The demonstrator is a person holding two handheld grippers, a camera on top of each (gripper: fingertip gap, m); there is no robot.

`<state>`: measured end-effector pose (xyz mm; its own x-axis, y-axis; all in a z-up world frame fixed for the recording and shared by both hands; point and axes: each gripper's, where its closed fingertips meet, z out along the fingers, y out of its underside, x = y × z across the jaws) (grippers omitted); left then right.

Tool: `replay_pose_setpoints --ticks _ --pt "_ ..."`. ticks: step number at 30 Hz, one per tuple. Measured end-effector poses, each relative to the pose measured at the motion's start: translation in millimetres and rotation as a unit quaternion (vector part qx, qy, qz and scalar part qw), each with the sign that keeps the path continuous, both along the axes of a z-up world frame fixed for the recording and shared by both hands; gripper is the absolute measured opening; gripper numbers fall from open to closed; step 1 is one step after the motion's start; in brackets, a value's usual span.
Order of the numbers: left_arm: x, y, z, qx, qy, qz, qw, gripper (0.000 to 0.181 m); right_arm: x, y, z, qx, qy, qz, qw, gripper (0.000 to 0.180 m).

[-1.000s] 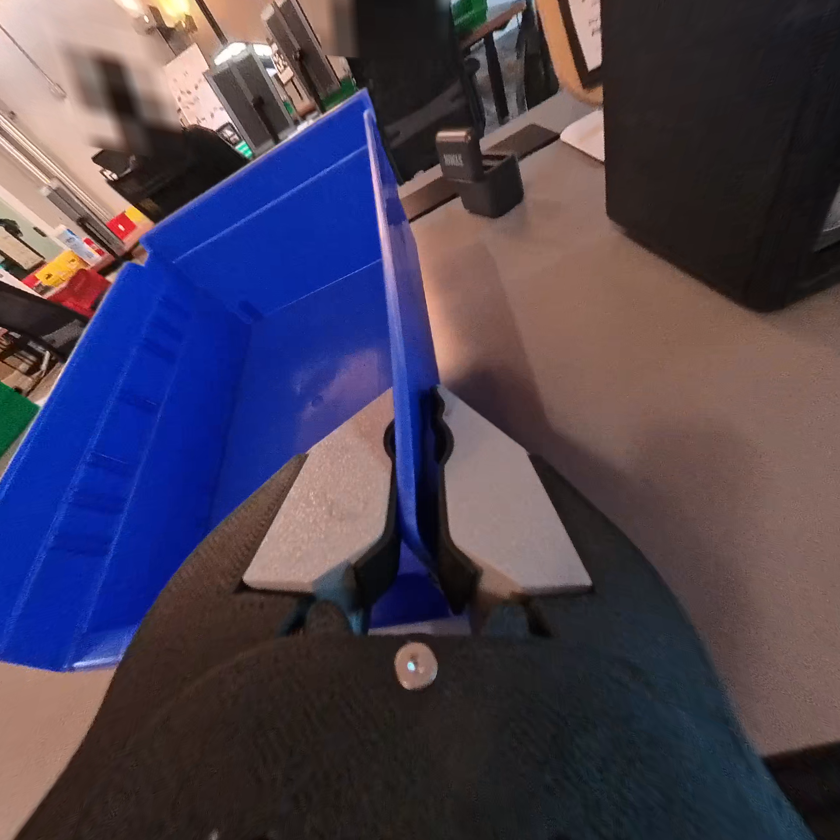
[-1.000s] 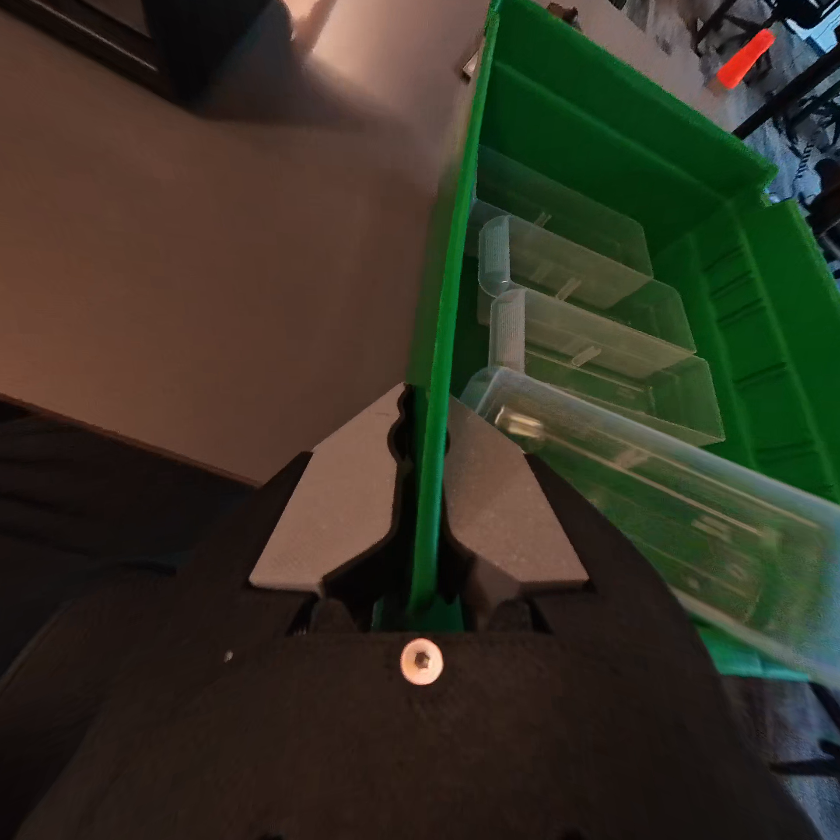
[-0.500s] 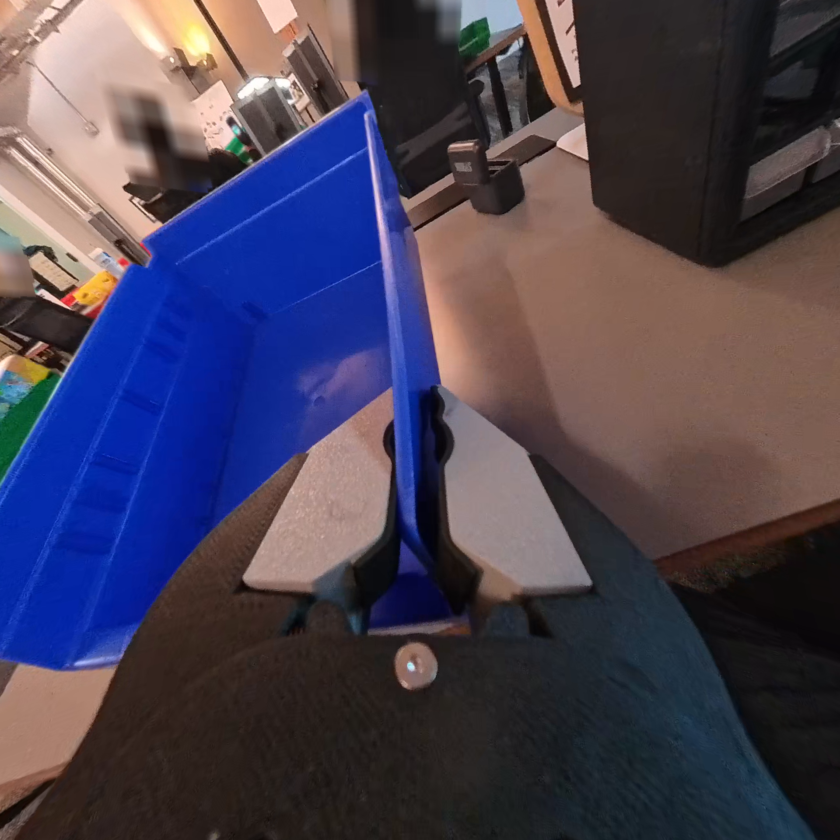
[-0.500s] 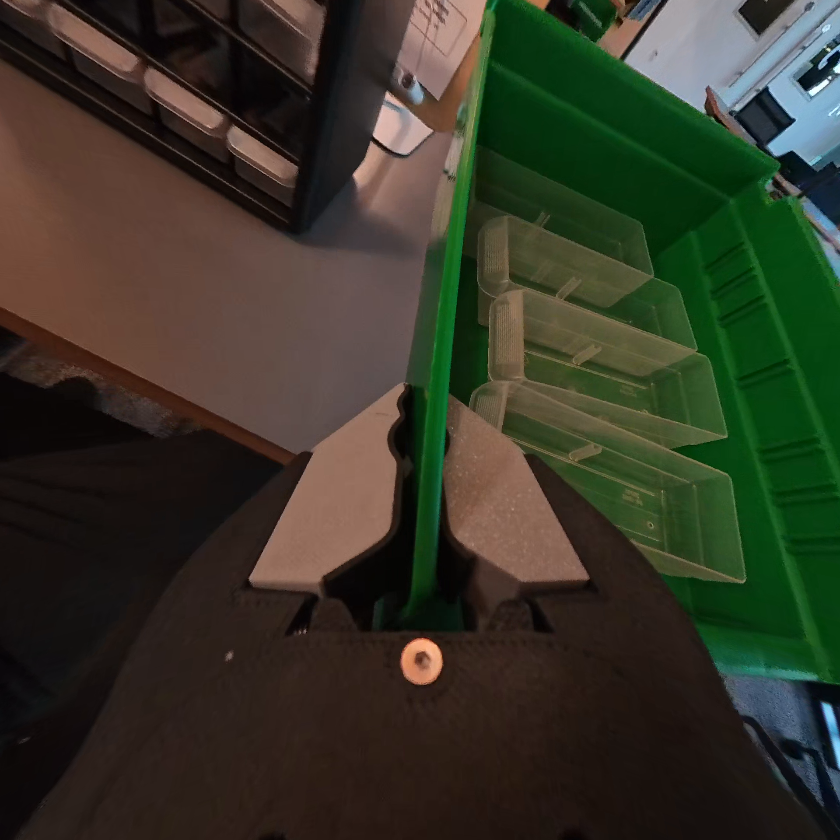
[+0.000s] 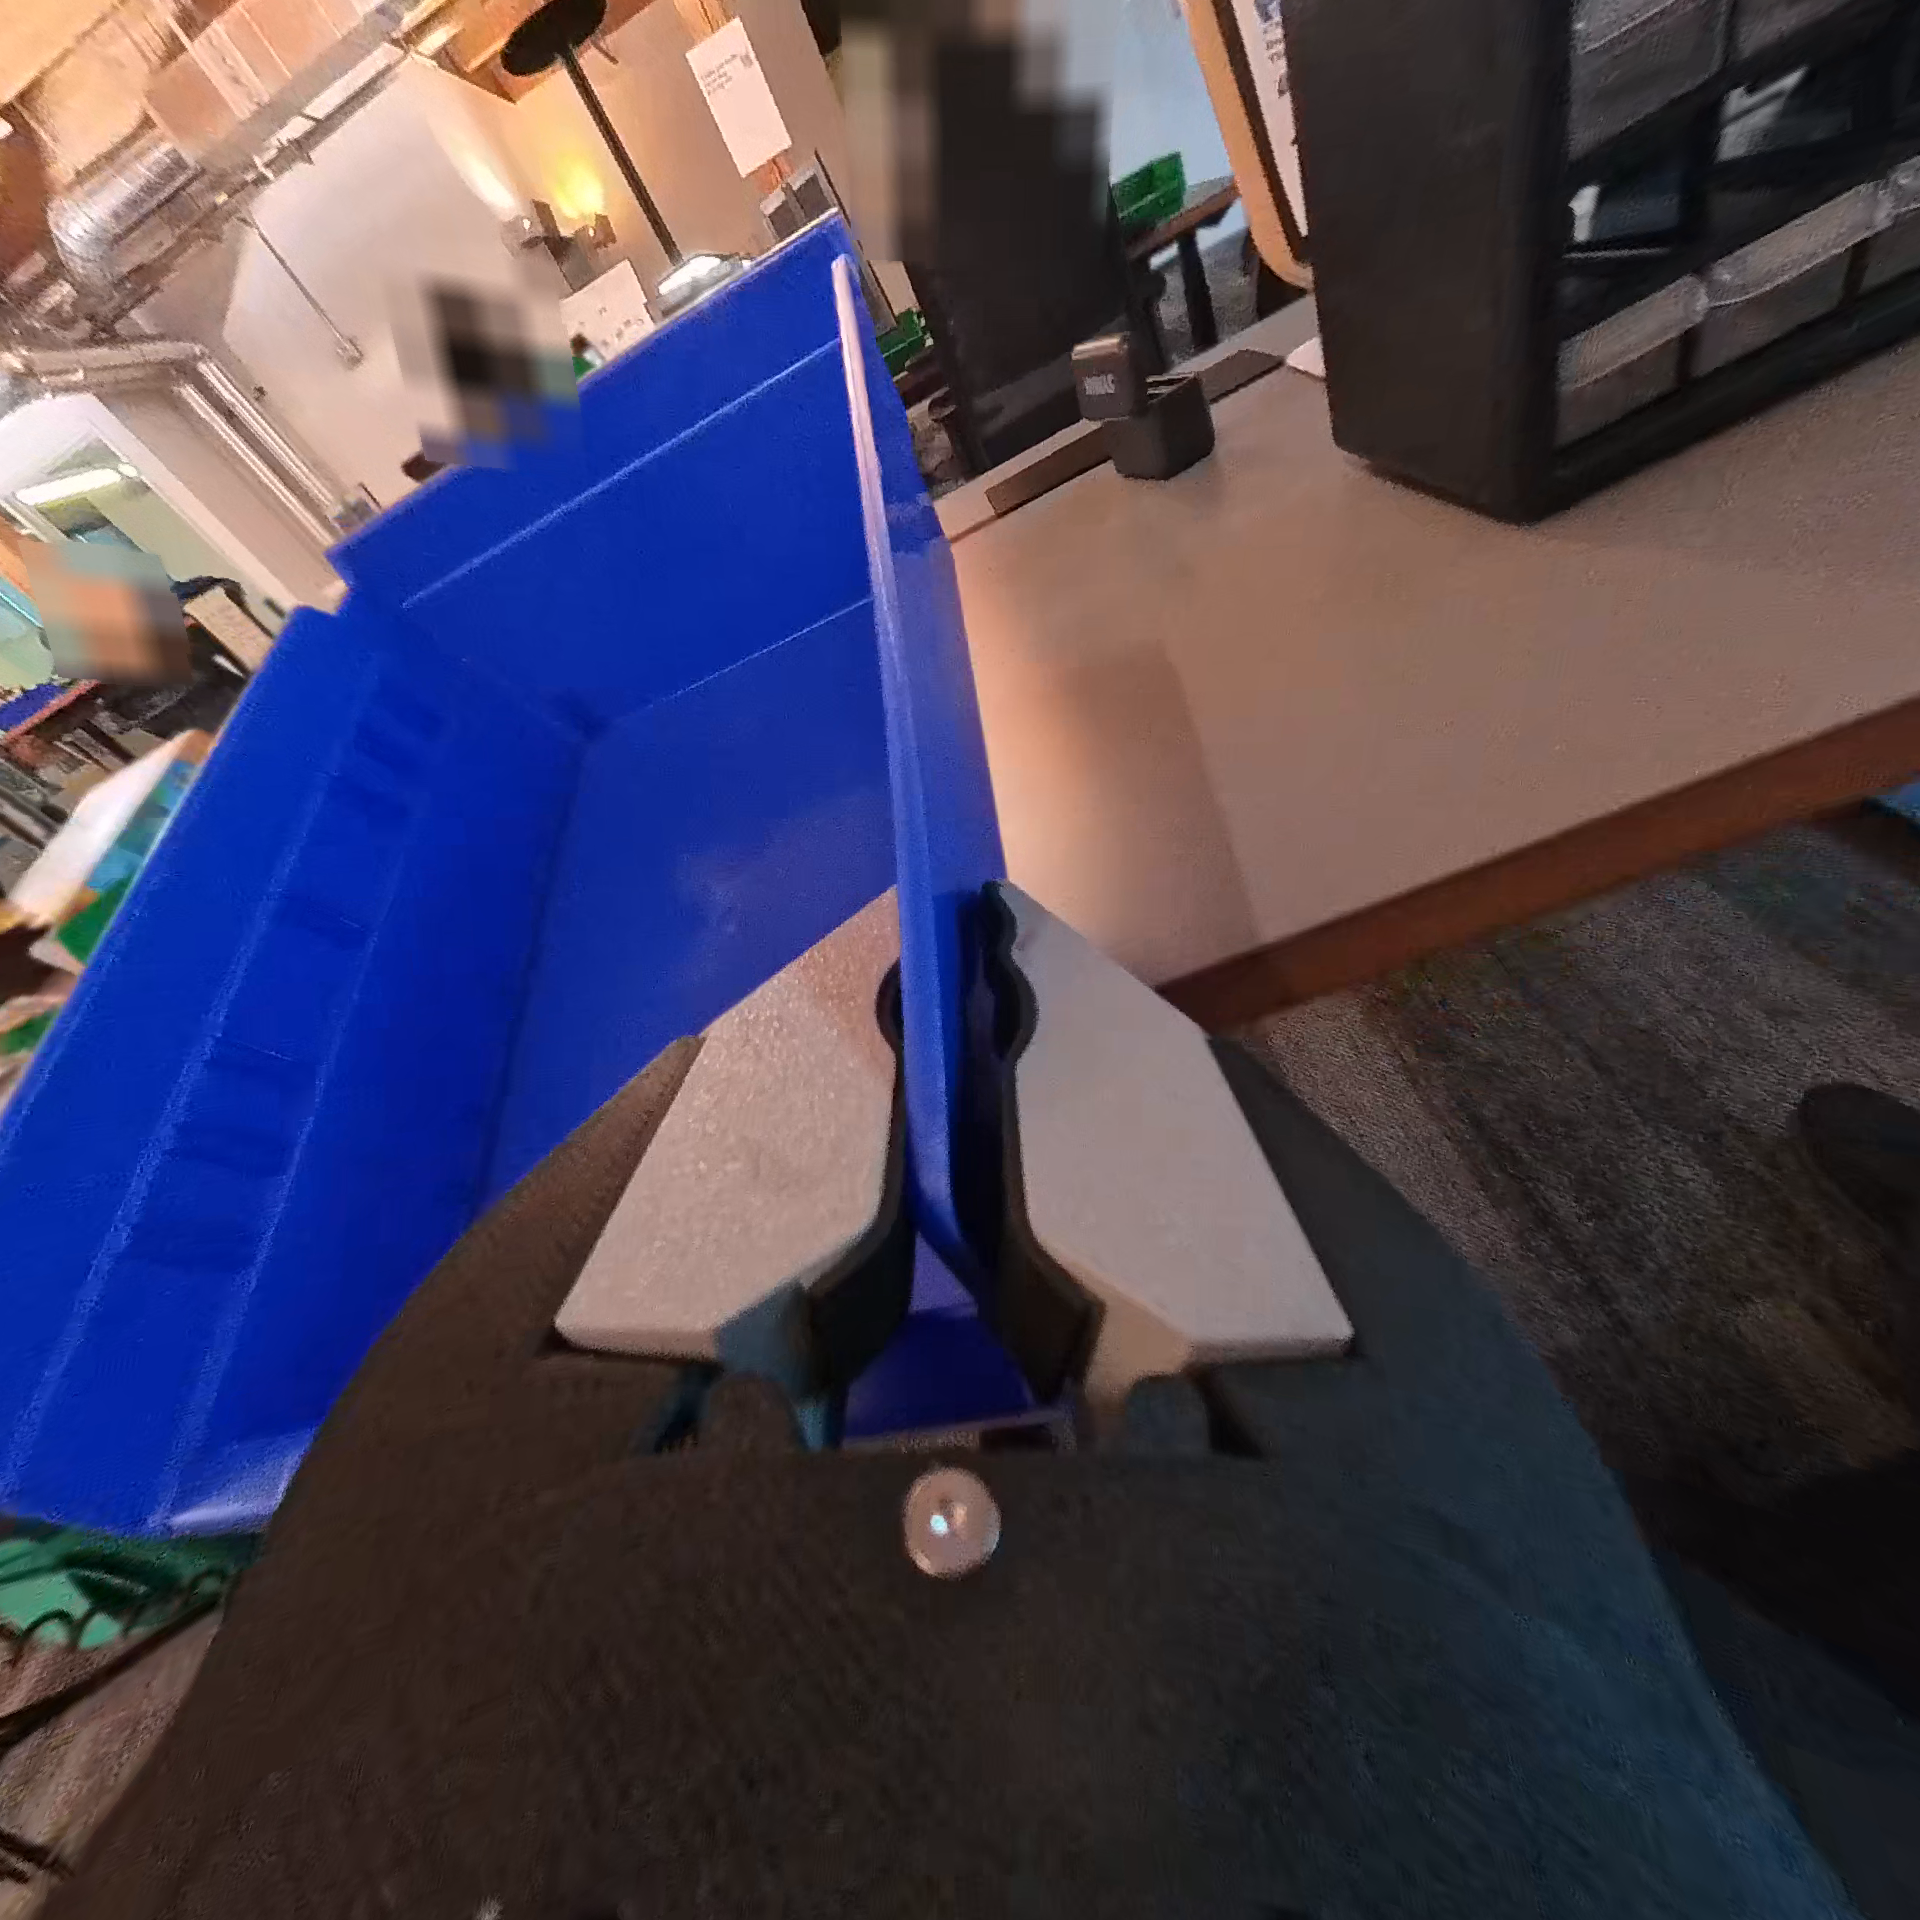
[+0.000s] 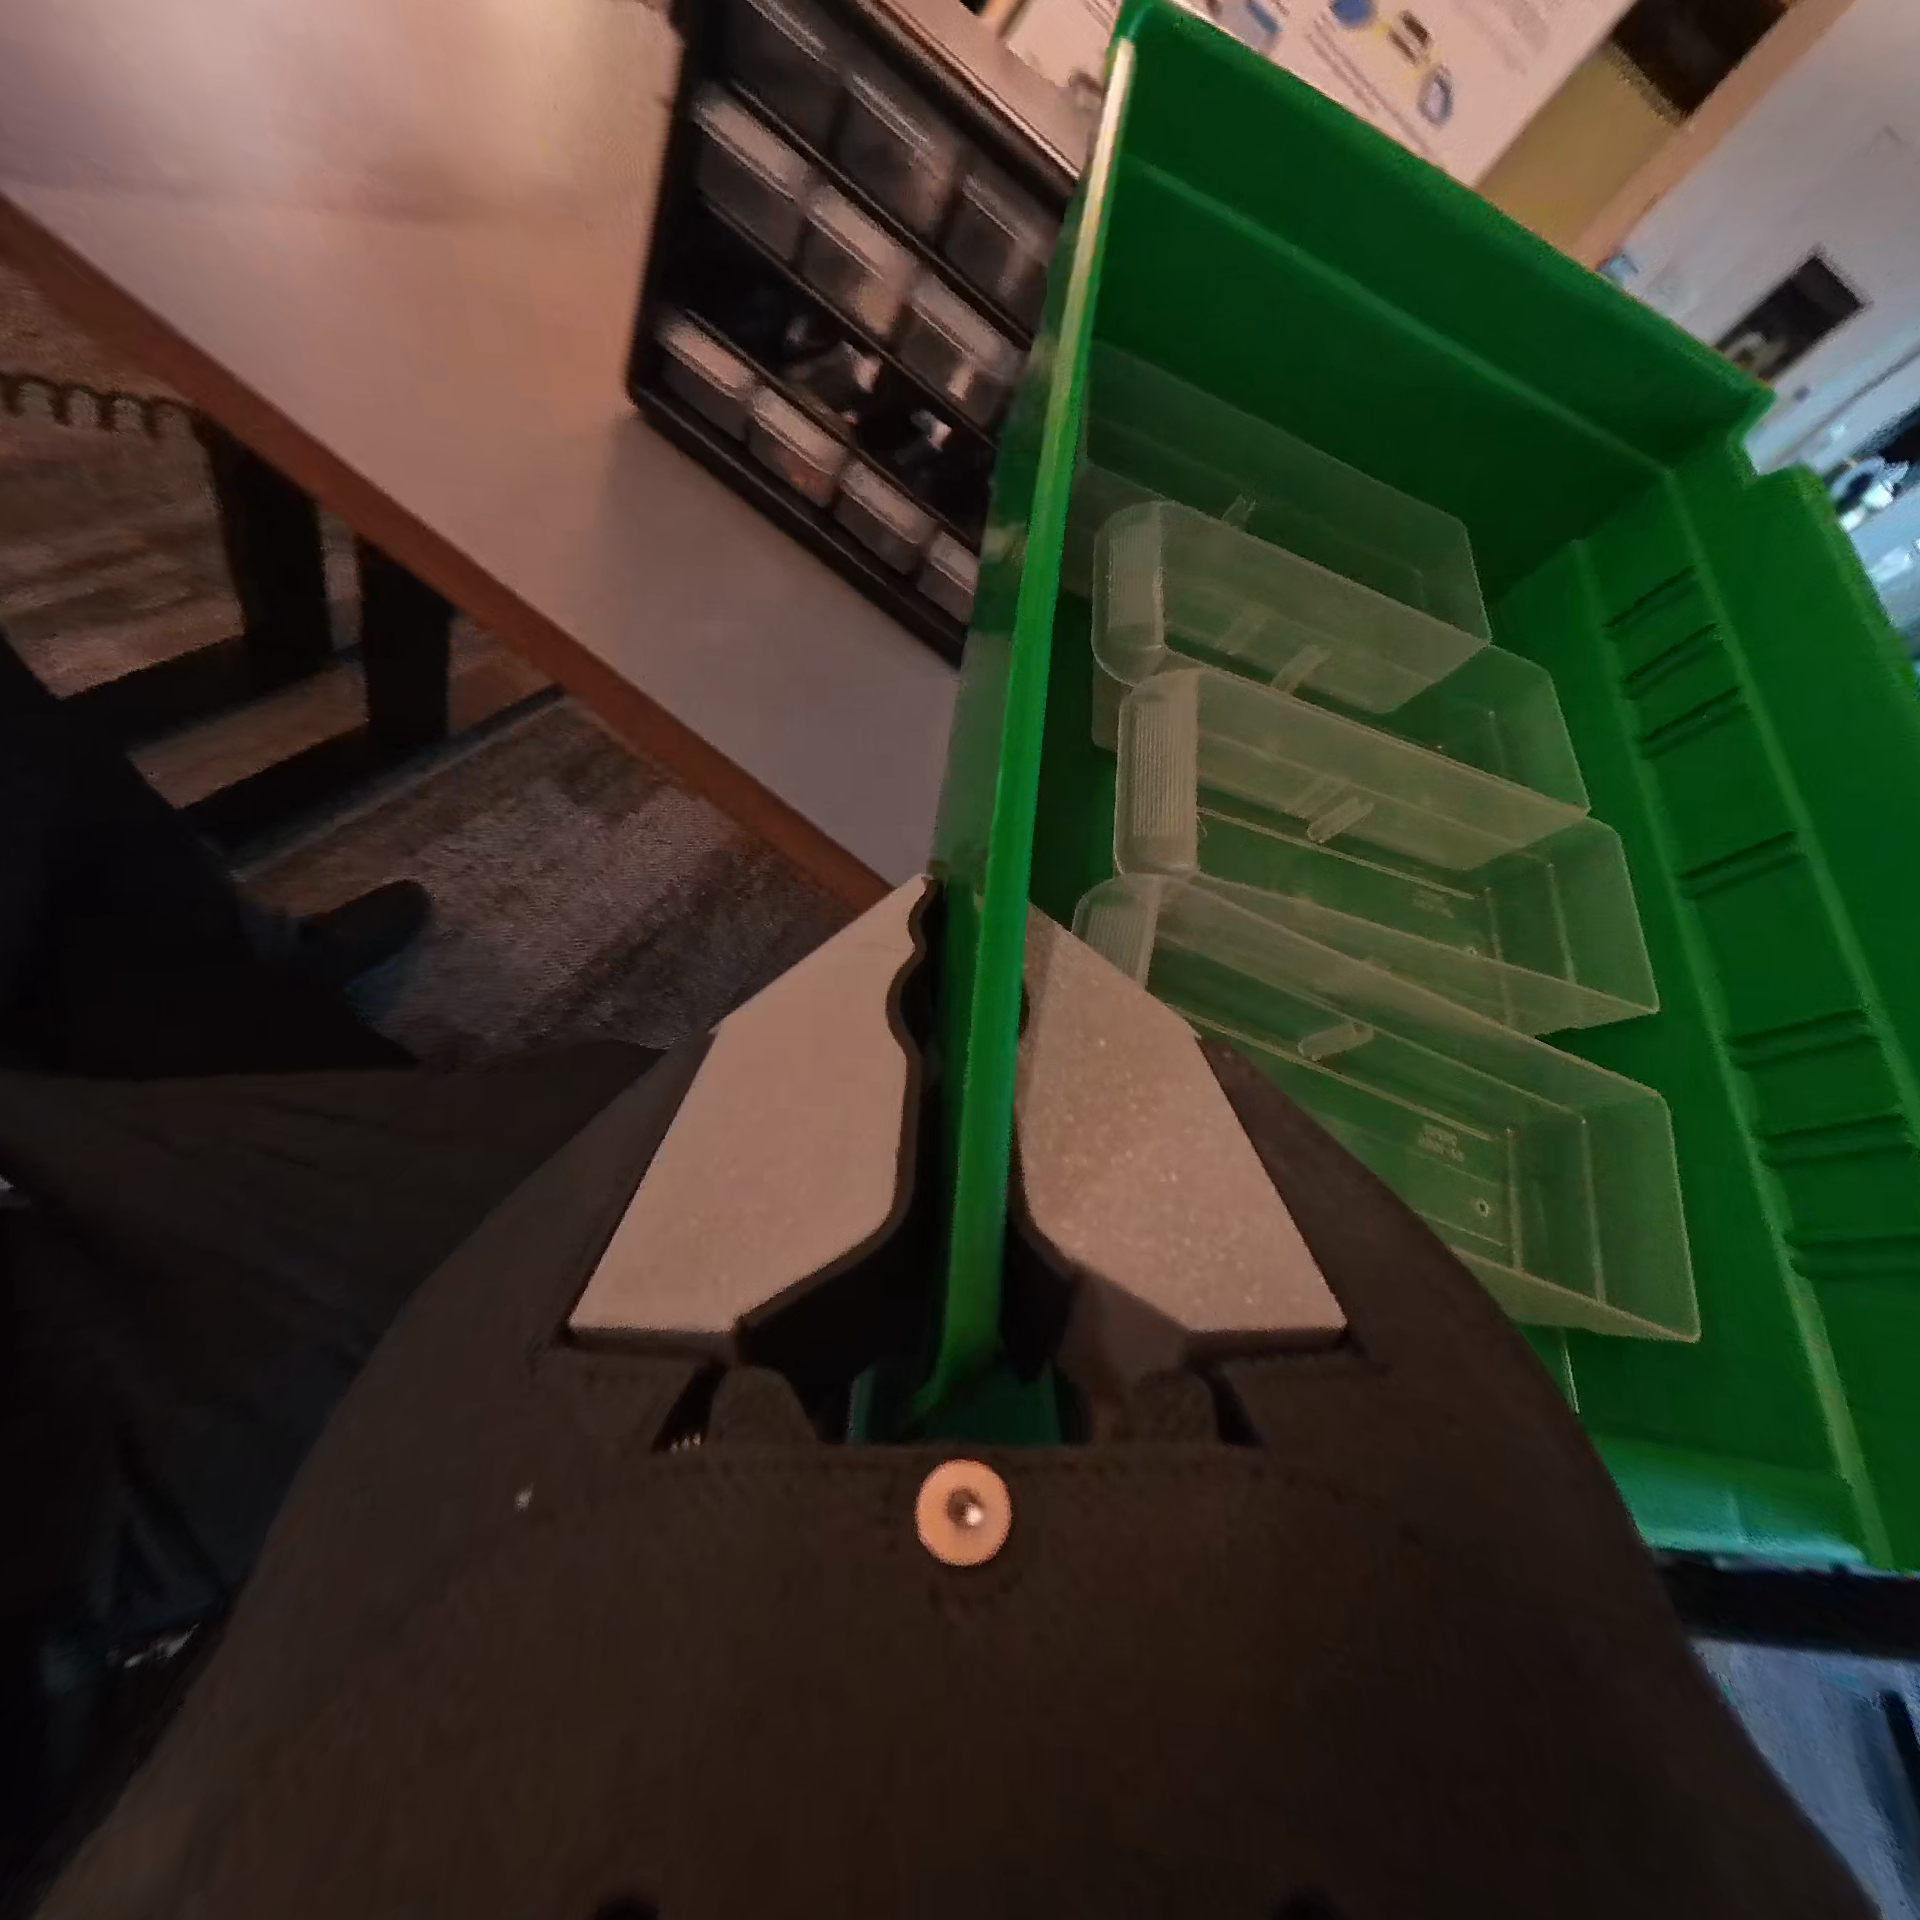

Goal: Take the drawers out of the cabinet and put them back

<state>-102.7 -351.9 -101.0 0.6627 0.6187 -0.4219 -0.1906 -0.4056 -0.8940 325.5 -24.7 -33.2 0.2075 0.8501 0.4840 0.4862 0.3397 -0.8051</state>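
Observation:
My left gripper (image 5: 940,935) is shut on the right wall of an empty blue bin (image 5: 675,769) and holds it in the air off the table's front edge. My right gripper (image 6: 977,914) is shut on the left wall of a green bin (image 6: 1403,343), also held off the table. Several clear plastic drawers (image 6: 1351,748) lie stacked inside the green bin. The black drawer cabinet (image 6: 831,270) stands on the grey table (image 6: 395,260) with clear drawers in its slots; it also shows in the left wrist view (image 5: 1621,239) at the upper right.
A small black box (image 5: 1158,416) stands on the table (image 5: 1403,707) left of the cabinet. The table's wooden front edge (image 5: 1558,873) runs across, with grey carpet (image 5: 1558,1091) below. A dark shoe (image 6: 364,925) and a table leg (image 6: 400,623) show on the floor.
Both grippers have pulled back from the table with their bins. The table edge and the floor have come into view. The drawers in the green bin have settled flat.

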Motion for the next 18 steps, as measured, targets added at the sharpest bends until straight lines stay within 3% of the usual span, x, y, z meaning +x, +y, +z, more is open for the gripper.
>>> replay_pose_setpoints --ticks 8,14,18 --pt "43.9 -53.7 -17.6 -0.021 -0.026 -0.026 0.999 0.006 -55.5 -117.8 -10.1 -0.001 -0.012 0.16 0.987 0.001" --pt "43.3 -77.7 14.5 0.034 -0.034 -0.021 0.999 0.006 -167.4 -194.7 -43.1 -0.047 -0.042 0.267 0.962 0.002" --pt "37.4 -92.5 27.8 0.048 -0.025 0.006 0.998 0.006 -259.8 -228.6 -91.2 -0.073 -0.096 0.27 0.955 0.002"
